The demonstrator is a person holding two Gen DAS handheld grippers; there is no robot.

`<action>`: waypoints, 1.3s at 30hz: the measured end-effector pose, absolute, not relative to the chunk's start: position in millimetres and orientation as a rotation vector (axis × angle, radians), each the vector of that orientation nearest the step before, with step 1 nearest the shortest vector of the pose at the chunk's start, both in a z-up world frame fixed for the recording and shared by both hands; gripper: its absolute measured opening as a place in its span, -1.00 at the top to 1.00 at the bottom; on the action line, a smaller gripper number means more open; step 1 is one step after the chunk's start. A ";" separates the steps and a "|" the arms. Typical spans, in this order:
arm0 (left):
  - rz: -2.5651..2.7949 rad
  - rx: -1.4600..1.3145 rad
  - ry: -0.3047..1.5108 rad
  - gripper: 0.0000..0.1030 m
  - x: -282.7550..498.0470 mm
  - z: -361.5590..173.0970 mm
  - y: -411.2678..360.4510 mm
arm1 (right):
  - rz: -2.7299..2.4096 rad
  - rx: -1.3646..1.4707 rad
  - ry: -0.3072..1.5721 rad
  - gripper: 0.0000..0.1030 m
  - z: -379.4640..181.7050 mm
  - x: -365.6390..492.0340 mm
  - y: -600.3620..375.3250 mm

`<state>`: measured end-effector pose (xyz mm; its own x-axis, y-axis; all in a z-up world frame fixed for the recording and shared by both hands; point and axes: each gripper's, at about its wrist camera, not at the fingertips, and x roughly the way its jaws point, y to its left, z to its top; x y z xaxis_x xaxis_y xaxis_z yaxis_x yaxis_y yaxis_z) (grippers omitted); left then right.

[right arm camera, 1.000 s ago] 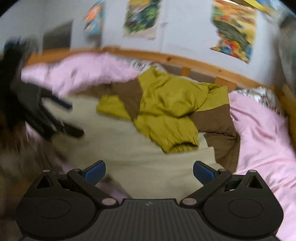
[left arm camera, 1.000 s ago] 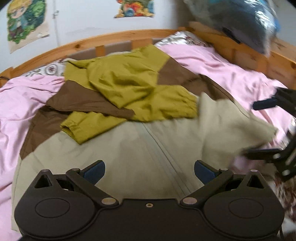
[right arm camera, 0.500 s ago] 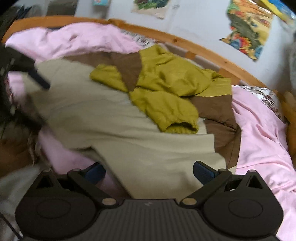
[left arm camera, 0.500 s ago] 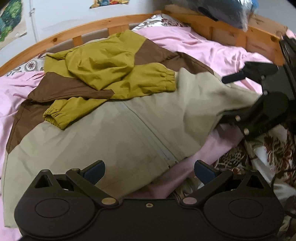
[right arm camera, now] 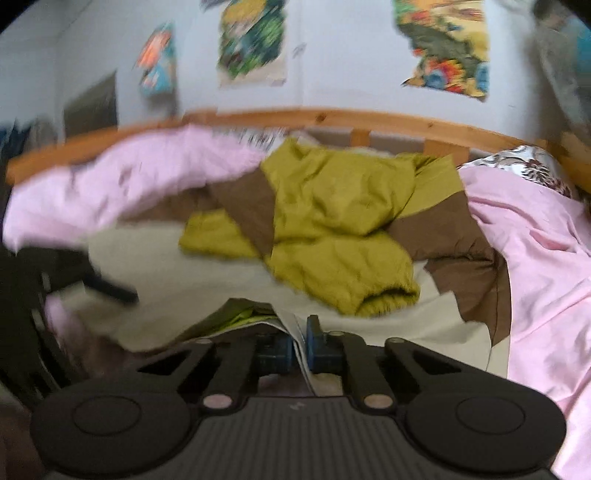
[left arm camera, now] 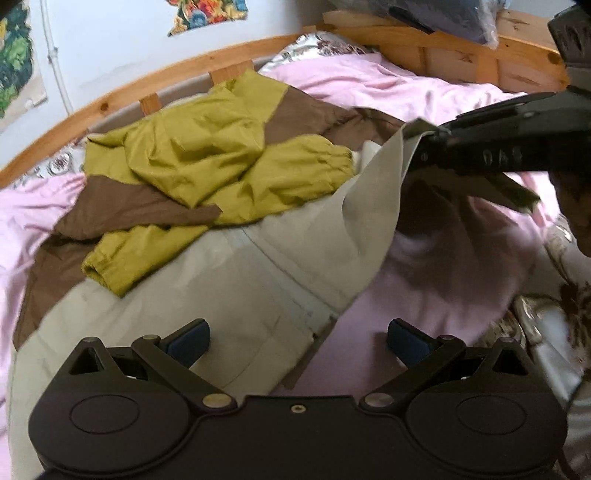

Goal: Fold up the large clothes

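Note:
A large jacket (left arm camera: 229, 280) in beige, brown and olive-yellow lies spread on the pink bed, both yellow sleeves folded over its chest; it also shows in the right wrist view (right arm camera: 332, 229). My left gripper (left arm camera: 297, 341) is open and empty, low over the jacket's beige bottom edge. My right gripper (right arm camera: 300, 349) is shut on the jacket's beige hem. In the left wrist view the right gripper (left arm camera: 424, 142) holds that hem corner lifted above the bed at the right.
A pink sheet (left arm camera: 424, 88) covers the bed. A wooden rail (left arm camera: 155, 79) runs along the back, with posters on the wall. A flowered cover (left arm camera: 554, 306) lies at the right edge. A dark bagged bundle (left arm camera: 443, 14) sits on the far frame.
My right gripper has shut on the jacket's hem corner and lifted it off the bed. My left gripper has stayed open over the bottom edge.

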<state>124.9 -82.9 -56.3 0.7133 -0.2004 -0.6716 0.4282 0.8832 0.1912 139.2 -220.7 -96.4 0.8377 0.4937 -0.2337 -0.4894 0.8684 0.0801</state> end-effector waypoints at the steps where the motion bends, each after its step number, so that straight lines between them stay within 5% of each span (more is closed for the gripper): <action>1: -0.333 0.348 0.680 -0.98 126.5 -54.3 -82.0 | 0.519 0.056 0.241 0.89 -93.0 141.7 -224.7; 9: -0.117 0.353 0.608 -0.67 123.2 -47.9 -43.2 | 0.485 0.171 0.201 0.91 -89.6 151.8 -243.3; 17: 0.137 0.471 0.628 0.26 96.0 -61.6 15.1 | 0.437 0.119 0.209 0.89 -92.6 148.1 -239.4; 25: 0.133 0.364 0.645 0.82 105.1 -49.9 54.5 | 0.357 -0.080 0.377 0.01 -121.9 150.2 -230.7; 28: 0.119 0.354 0.599 0.95 104.3 -44.2 56.6 | 0.319 -0.160 0.378 -0.04 -125.1 139.3 -226.7; 30: 0.109 0.346 0.567 0.98 98.2 -39.6 51.9 | 0.297 -0.214 0.373 0.14 -125.0 131.4 -221.2; 31: 0.106 0.333 0.550 0.99 94.2 -36.3 51.2 | 0.294 -0.244 0.363 0.55 -124.5 126.0 -217.2; 33: 0.103 0.302 0.514 1.00 87.0 -27.5 52.4 | 0.302 -0.308 0.338 0.96 -122.0 115.7 -209.3; 39: 0.046 0.192 0.439 1.00 52.3 12.6 60.2 | 0.221 -0.337 0.223 0.98 -98.6 71.6 -203.4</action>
<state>52.3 60.2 12.6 0.9046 0.0856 -0.4175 -0.0032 0.9810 0.1941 71.6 -203.4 -98.6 0.9514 0.1767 -0.2521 -0.2507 0.9200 -0.3014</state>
